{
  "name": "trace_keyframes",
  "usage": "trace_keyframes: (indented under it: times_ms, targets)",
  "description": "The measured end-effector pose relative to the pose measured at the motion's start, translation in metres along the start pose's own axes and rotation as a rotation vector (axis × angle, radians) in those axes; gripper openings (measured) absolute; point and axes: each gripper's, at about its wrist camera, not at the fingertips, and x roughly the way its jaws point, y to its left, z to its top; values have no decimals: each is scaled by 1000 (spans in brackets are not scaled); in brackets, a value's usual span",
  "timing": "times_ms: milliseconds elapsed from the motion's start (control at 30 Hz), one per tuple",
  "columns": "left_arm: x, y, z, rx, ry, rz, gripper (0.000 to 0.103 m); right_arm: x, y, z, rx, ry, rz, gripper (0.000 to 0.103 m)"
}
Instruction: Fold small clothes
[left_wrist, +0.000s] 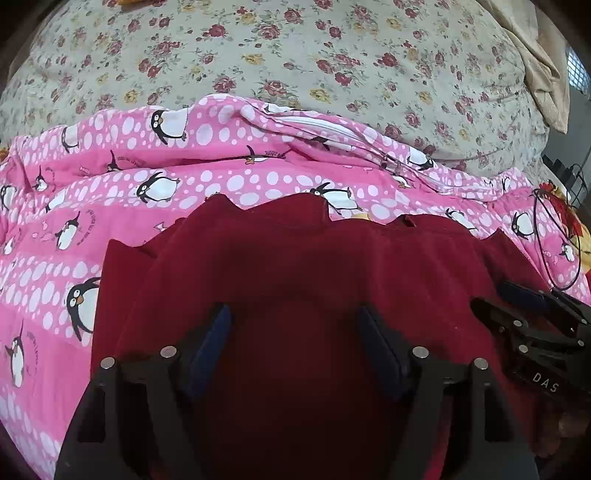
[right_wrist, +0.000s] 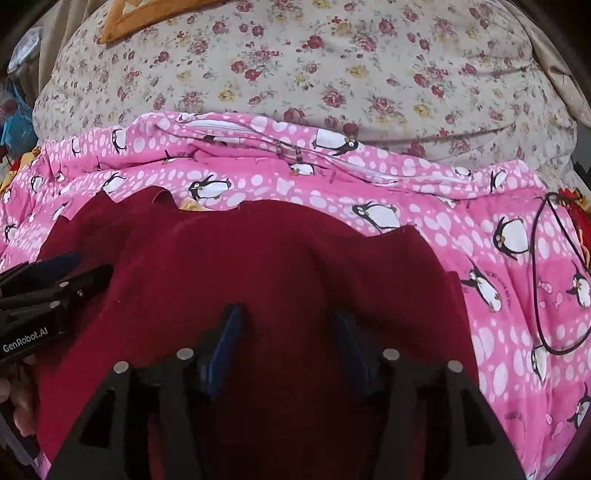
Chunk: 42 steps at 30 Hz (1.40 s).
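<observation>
Evidently the dark red garment (left_wrist: 295, 258) lay spread on the pink penguin-print quilt (left_wrist: 110, 221), which covered the floral bedsheet (left_wrist: 295, 55) and gave it a soft, flat surface for folding. Both tools pointed down over its near part: the left gripper (left_wrist: 295, 325) and the right gripper (right_wrist: 286, 325) each had their jaws parted, with red cloth below the gap but nothing pinched between the blue pads, so the garment was released. They hung side by side, probably because a fold had been laid down and needed no further holding. A black cord (right_wrist: 554, 277) lay looped on the quilt, clear of the garment.
</observation>
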Motion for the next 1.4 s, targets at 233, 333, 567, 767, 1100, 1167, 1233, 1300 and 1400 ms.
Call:
trace_keyframes:
  times_ms: [233,333,567,767,1100,1167,1233,1300,1400]
  targets:
    - [-43,15,-10,-59,-70,-42,53,-56,17,-4,7,-131,64,56]
    - [-46,23,-30,-53,-36,49,57,-56,29,-20,-12,-66,99,81]
    - [-121,42,-55,-132,-172,-70,54,-83,32,-33,10,-153,101,69]
    - [-161,58,-101,-229,-232,-150,56,-70,37,-42,-4,-138,63,69]
    - [-121,74,-135,-429,-78,-240,61,-47,48,-54,-17,-151,3,82]
    - [-120,75,-135,-449,-83,-264,61,-46,48,-54,-16,-152,3,82]
    - [-116,80,-133,-488,-87,-295,62,-46,47,-54,-17,-154,-1,83]
    - [-111,90,-129,-556,-102,-327,62,-46,46,-54,-17,-155,-3,83]
    - [-102,92,-117,-594,-96,-318,62,-47,46,-54,-17,-158,-4,84]
